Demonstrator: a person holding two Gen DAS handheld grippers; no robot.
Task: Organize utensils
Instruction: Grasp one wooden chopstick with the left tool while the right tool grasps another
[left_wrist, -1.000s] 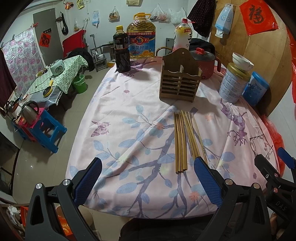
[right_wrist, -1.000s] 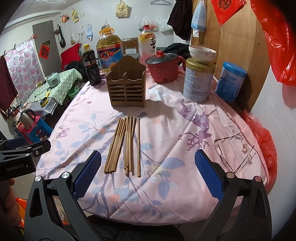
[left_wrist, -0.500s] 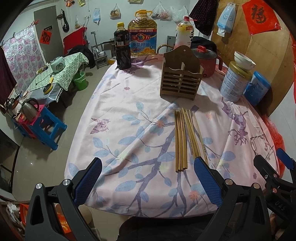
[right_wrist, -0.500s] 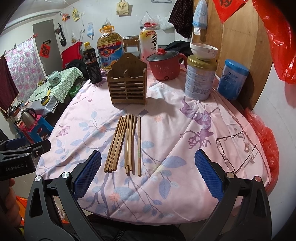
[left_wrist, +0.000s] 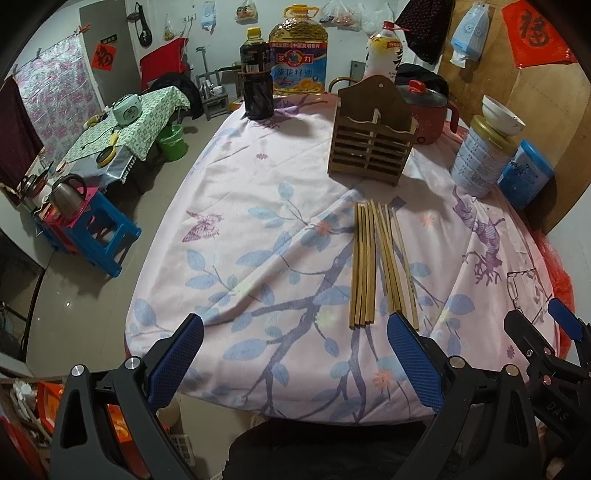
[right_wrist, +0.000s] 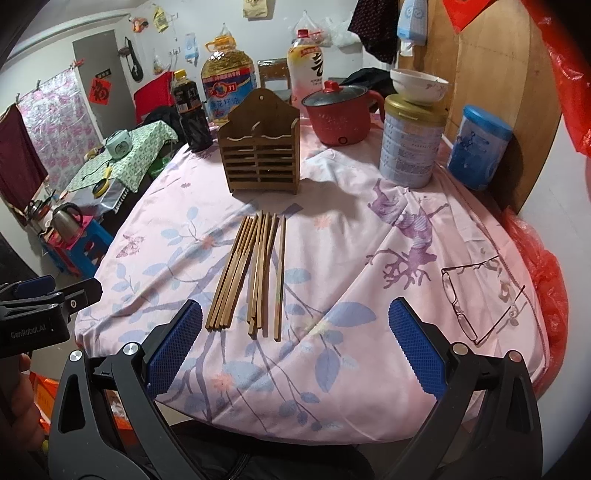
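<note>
Clearly, both grippers, left (left_wrist: 295, 354) and right (right_wrist: 295, 339), are held released. Chopsticks (right_wrist: 251, 273) are laid on the cloth (right_wrist: 351, 258) before the holder (right_wrist: 260, 151). "GenRobot.AI" is read on the left gripper.

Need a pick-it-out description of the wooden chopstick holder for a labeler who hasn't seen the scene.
Start at the table under the pink floral cloth. Toward its far side, in front of the big yellow oil jug and left of the red electric pot, stands the chopstick holder, just beyond the row of loose chopsticks. It is the only wooden item standing there: a brown slatted box with a peaked back.
</note>
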